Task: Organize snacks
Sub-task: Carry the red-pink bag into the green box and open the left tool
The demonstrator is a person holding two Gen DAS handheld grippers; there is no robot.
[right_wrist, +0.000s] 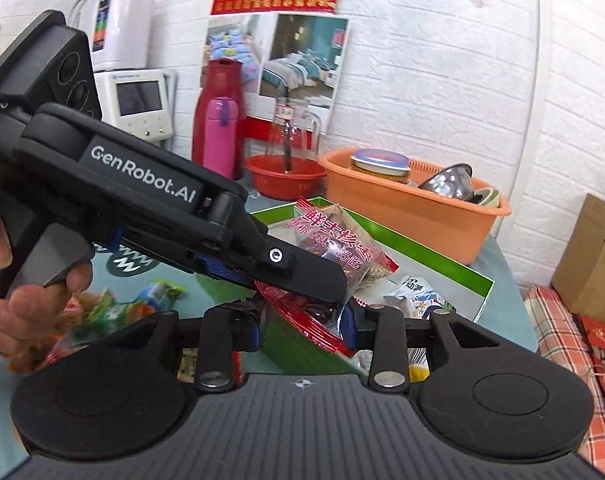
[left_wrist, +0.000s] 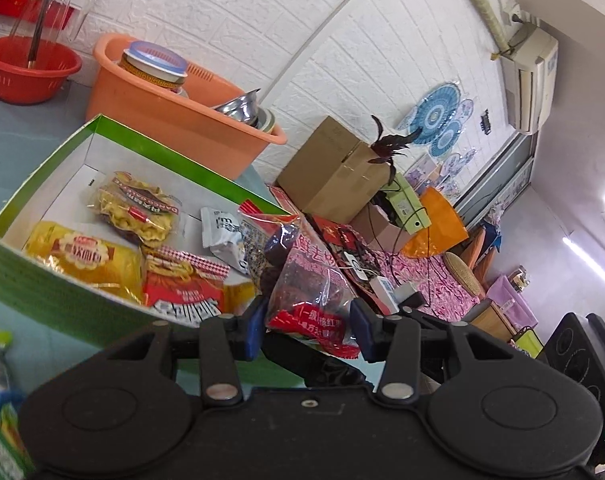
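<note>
A clear bag of dark red dates with red print (left_wrist: 310,280) is held between the two grippers over the near corner of a green cardboard box (left_wrist: 62,300). My left gripper (left_wrist: 308,326) is shut on the bag's lower end. In the right wrist view the same bag (right_wrist: 342,248) sits under the left gripper's black finger, and my right gripper (right_wrist: 306,330) is shut on the bag's red bottom seam. The box (right_wrist: 442,256) holds a yellow bread pack (left_wrist: 86,256), a waffle pack (left_wrist: 138,212), a red-and-white pack (left_wrist: 182,292) and a white pouch (left_wrist: 226,236).
An orange basin (left_wrist: 162,120) with a tin and steel bowls stands behind the box, a red bowl (left_wrist: 26,72) beside it. Loose snack packs (right_wrist: 122,308) lie on the teal table to the left. A brown carton (left_wrist: 334,168) and clutter sit off the table's right.
</note>
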